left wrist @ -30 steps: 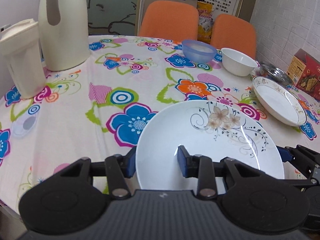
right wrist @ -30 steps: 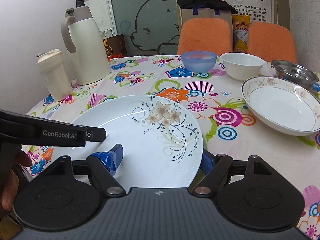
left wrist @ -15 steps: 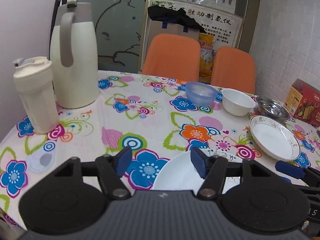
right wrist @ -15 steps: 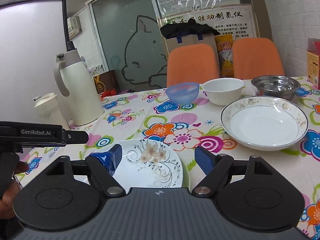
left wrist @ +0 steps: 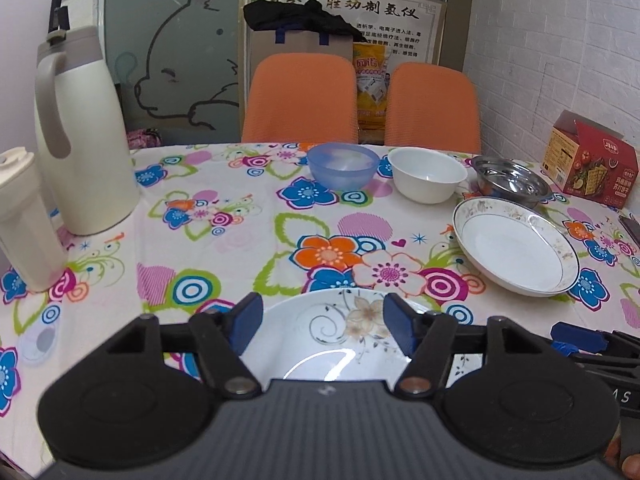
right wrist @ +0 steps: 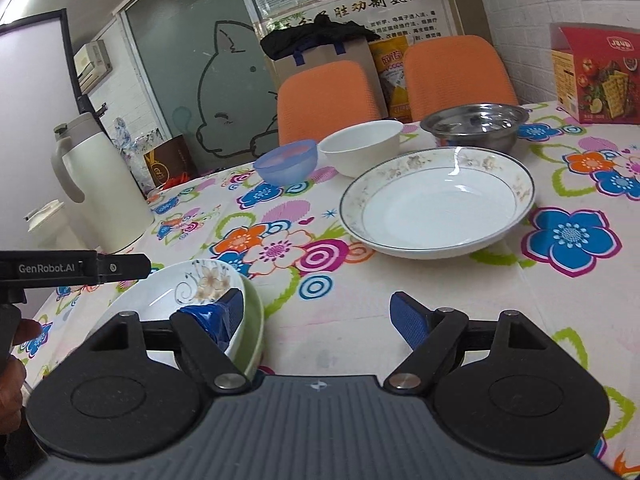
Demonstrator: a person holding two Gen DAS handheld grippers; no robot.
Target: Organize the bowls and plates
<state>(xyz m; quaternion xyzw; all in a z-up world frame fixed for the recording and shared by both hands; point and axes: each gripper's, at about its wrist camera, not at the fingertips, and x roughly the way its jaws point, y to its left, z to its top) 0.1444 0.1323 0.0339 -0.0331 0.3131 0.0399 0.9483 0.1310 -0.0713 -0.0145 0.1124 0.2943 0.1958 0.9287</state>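
Plate [left wrist: 320, 340] lies under left claw [left wrist: 324, 322] (jaws opening, untouched).

Both views sit low behind their own fingers at the near edge of the flowered table [left wrist: 224, 216], angled down and facing the orange chairs [left wrist: 300, 98] — the left one close above the floral plate [left wrist: 328, 336]. The right one stands further right, tilted — both share the rimmed dish [right wrist: 438, 200] and bowls [left wrist: 427, 174].
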